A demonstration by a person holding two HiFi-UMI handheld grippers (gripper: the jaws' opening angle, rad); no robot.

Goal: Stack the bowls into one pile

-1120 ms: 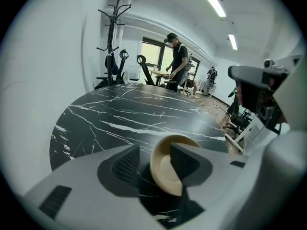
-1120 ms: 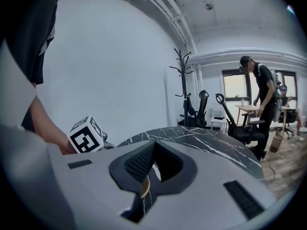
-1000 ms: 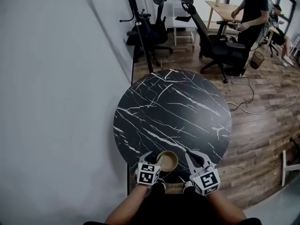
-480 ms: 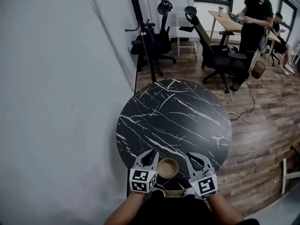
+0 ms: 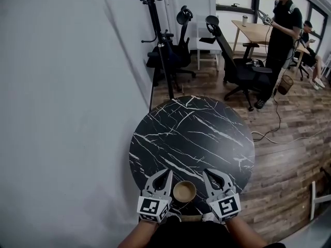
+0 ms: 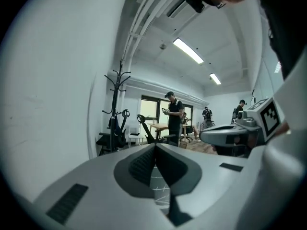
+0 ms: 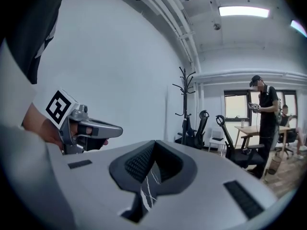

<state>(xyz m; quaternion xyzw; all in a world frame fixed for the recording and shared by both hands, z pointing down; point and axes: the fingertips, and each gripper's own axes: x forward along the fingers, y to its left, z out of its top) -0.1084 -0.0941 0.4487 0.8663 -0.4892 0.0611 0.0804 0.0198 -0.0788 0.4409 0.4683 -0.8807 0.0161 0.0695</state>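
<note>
The left gripper (image 5: 166,173) is held closed. Its jaws have just been closing, and in the left gripper view nothing is seen between the meeting pads. The right gripper (image 5: 206,172) is likewise held shut and empty. A brown bowl (image 5: 184,191) is seen in the head view between the two grippers, just right of the left one and just left of the right one, behind both sets of fingertips and gripped by neither. Whether other bowls are nested in it cannot be told.

The bowl is set near the person's edge of a round black marble table (image 5: 191,130). The rest of the tabletop ahead of the fingertips is shown bare. A grey wall (image 5: 67,112) is found left of the left gripper, and wooden floor (image 5: 289,159) right of the right one. Beyond the table's far rim a coat stand (image 5: 158,40), office chairs (image 5: 240,61) and a standing person (image 5: 279,30) are seen, well apart from both grippers.
</note>
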